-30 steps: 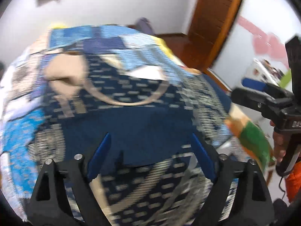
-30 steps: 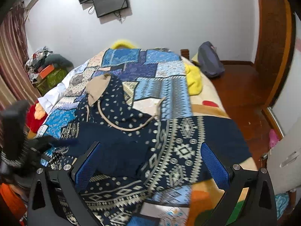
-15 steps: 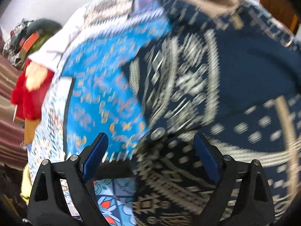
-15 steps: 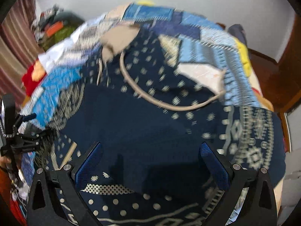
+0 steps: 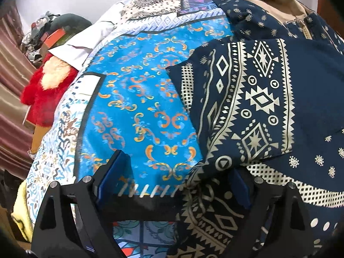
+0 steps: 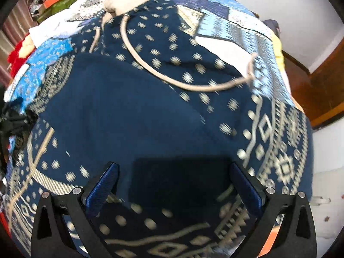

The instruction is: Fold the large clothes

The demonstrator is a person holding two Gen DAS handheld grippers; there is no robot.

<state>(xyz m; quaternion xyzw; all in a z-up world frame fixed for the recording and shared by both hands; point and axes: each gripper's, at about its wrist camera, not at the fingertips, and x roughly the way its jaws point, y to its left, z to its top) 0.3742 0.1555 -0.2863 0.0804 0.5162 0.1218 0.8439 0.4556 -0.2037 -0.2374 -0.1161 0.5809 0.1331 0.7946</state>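
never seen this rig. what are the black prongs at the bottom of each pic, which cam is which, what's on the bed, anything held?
No robot here: a person carries a two-finger claw in each hand, with a fisheye camera on each looking along its fingers. The black prongs with blue pads are those fingers.

One picture is from the left claw, the other from the right claw. Both point steeply down at a bed with a patchwork bedspread. On it lies a navy garment with pale geometric print and a beige cord. A red plush toy sits beside the bed.

Both claws are open and hold nothing.
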